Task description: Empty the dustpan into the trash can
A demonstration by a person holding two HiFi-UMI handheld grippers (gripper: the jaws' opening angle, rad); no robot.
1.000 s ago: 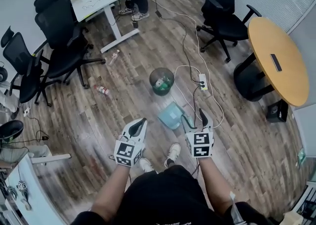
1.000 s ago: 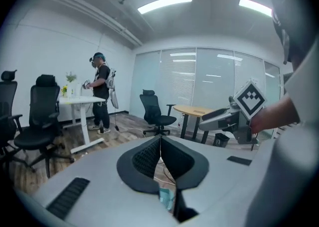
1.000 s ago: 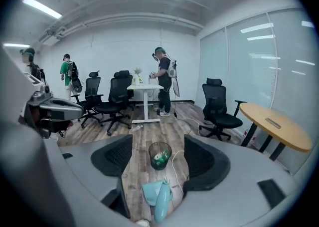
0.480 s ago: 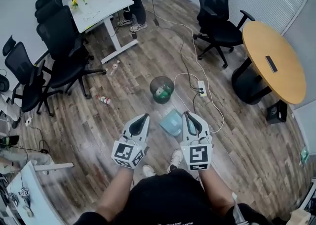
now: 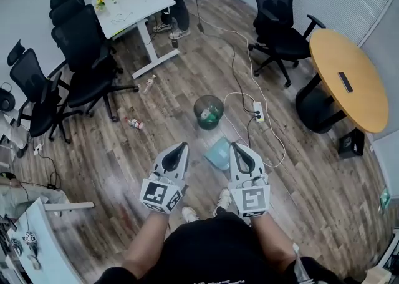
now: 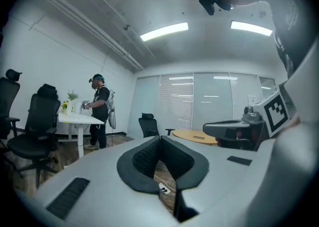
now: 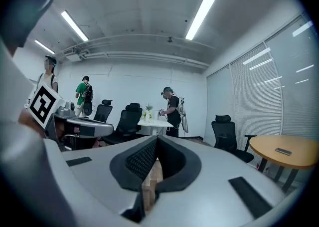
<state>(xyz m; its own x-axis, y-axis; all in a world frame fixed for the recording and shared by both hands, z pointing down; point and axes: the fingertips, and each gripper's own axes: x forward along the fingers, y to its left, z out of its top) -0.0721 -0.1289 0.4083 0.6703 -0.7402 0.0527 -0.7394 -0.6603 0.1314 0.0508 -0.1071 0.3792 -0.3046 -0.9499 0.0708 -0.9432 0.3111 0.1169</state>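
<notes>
- Dustpan [image 5: 218, 151]: it is the blue-green one lying on the floor [image 5: 299, 170], just in front of your two grippers and near the trash can [image 5: 208, 112].
- Your left gripper [image 5: 181, 147] is pinched closed with nothing in it.
- Your right gripper [image 5: 235, 146] has just pinched closed too, and it caught nothing. Only floor shows past its tips.
- Neither gripper holds the dustpan, so I think no tipping is going on right now. I can't tell if there is dirt in the pan.
- If it is full, open your right gripper, reach down for the handle, lift the pan flat, and tip it over the trash can. Mind the white plug strip [image 5: 258, 112] beside the can.
- No words or brand names can be read. The black-and-white squares [image 5: 161, 194] on your grippers are patterns, not letters.
</notes>
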